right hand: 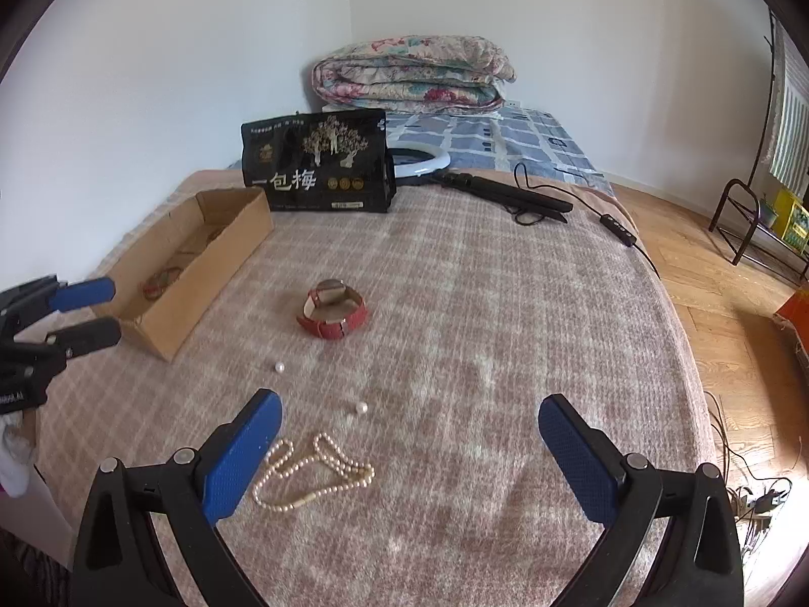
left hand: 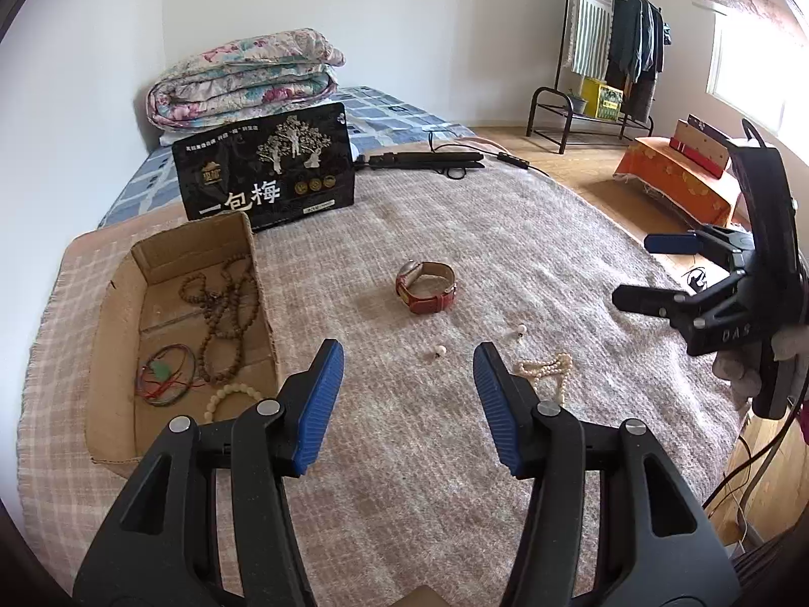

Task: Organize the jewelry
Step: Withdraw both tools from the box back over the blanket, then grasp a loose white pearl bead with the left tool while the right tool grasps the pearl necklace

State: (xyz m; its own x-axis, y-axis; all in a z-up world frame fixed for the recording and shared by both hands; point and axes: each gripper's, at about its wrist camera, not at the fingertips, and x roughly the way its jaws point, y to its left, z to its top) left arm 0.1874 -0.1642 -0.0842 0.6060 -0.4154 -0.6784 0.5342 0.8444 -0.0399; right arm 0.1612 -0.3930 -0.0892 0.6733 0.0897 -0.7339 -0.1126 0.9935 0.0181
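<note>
Jaws of both the left gripper [left hand: 408, 399] and right gripper [right hand: 409, 455] are standing wide, holding nothing; the pearl necklace [right hand: 313, 473] is lying on the bed [right hand: 505, 329], lower left of the right wrist frame

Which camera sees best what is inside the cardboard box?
The left wrist view. It looks down into the open brown cardboard box, showing the brown wooden bead necklace, the red and green cords and the cream bead bracelet. The right wrist view sees the box side-on, its contents mostly hidden.
</note>
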